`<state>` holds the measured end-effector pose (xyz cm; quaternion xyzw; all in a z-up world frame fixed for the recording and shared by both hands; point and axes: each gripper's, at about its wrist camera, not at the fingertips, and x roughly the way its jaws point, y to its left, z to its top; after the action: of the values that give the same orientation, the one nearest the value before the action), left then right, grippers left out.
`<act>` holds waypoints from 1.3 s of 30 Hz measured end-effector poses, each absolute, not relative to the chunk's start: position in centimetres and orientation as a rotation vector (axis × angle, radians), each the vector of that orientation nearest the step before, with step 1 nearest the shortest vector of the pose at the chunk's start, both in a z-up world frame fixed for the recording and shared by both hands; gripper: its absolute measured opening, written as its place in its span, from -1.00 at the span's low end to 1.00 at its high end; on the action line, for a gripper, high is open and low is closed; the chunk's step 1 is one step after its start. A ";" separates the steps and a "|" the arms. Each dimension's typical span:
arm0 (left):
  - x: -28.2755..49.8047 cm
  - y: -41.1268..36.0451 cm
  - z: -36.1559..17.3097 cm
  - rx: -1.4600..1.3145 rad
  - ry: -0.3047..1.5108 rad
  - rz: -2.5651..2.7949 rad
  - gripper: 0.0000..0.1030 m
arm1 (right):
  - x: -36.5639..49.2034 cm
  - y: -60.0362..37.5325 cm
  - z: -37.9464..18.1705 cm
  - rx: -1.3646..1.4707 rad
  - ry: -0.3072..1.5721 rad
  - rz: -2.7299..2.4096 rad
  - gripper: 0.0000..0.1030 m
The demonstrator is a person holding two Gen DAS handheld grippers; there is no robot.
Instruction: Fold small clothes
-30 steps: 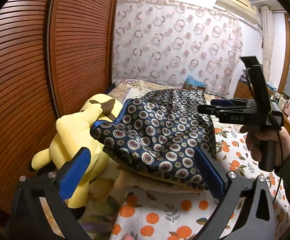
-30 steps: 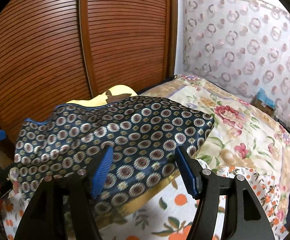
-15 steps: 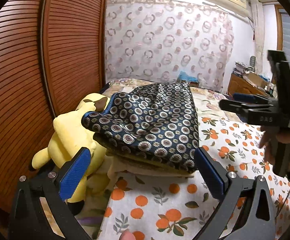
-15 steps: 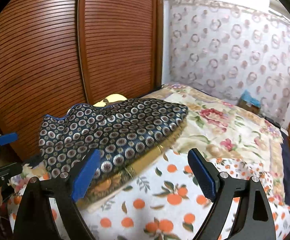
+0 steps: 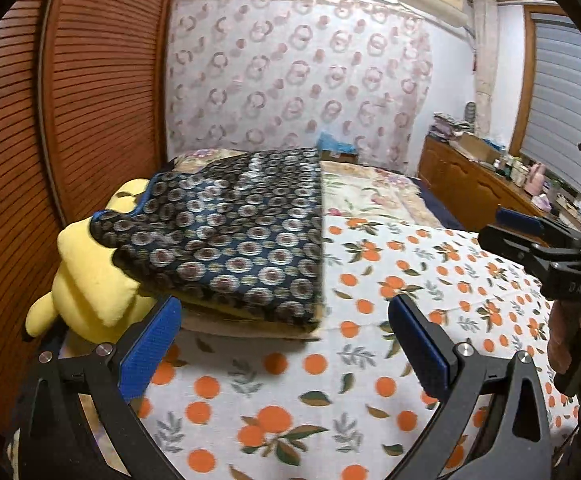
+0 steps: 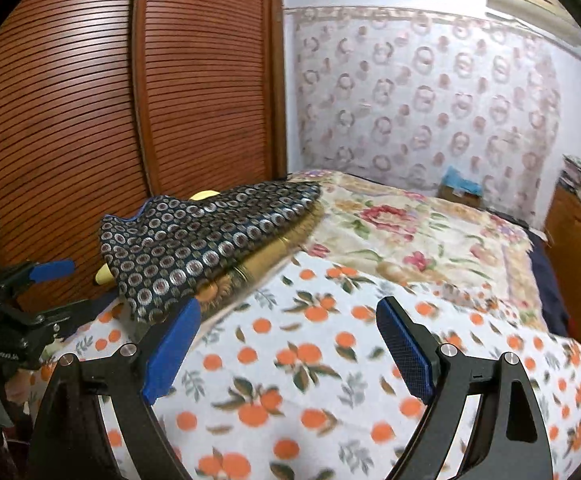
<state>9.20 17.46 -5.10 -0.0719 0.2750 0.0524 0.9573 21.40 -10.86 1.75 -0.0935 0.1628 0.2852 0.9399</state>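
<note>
A folded navy garment with a ring pattern (image 5: 234, 236) lies on top of a stack of folded clothes on the bed, against a yellow plush toy (image 5: 90, 280). It also shows in the right wrist view (image 6: 194, 248). My left gripper (image 5: 286, 344) is open and empty, a short way in front of the stack. My right gripper (image 6: 290, 344) is open and empty, to the right of the stack over the orange-print sheet (image 6: 310, 380). The right gripper also shows at the right edge of the left wrist view (image 5: 530, 240).
A wooden slatted wardrobe door (image 5: 50, 120) stands close on the left. A floral quilt (image 6: 410, 232) covers the far half of the bed. A patterned curtain (image 5: 290, 80) hangs behind. A wooden dresser with clutter (image 5: 482, 184) is at the right.
Both grippers have pulled back from the stack. The right gripper has opened wider and let go of the navy garment, which now rests on the stack.
</note>
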 end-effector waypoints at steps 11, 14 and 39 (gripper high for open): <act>8.9 12.6 -3.9 -0.113 0.542 0.034 1.00 | 14.7 -16.3 2.1 -0.128 0.316 0.454 0.75; 8.8 11.3 -3.3 -0.101 0.533 0.017 1.00 | 13.0 -17.5 2.0 -0.115 0.316 0.434 0.75; 5.7 4.8 4.0 -0.011 0.386 -0.051 1.00 | 1.9 -20.8 3.7 -0.009 0.124 0.257 0.75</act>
<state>5.69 4.75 4.05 -0.0057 0.1920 -0.0254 0.9811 1.95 -20.79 3.74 -0.0047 0.0618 0.1279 0.9898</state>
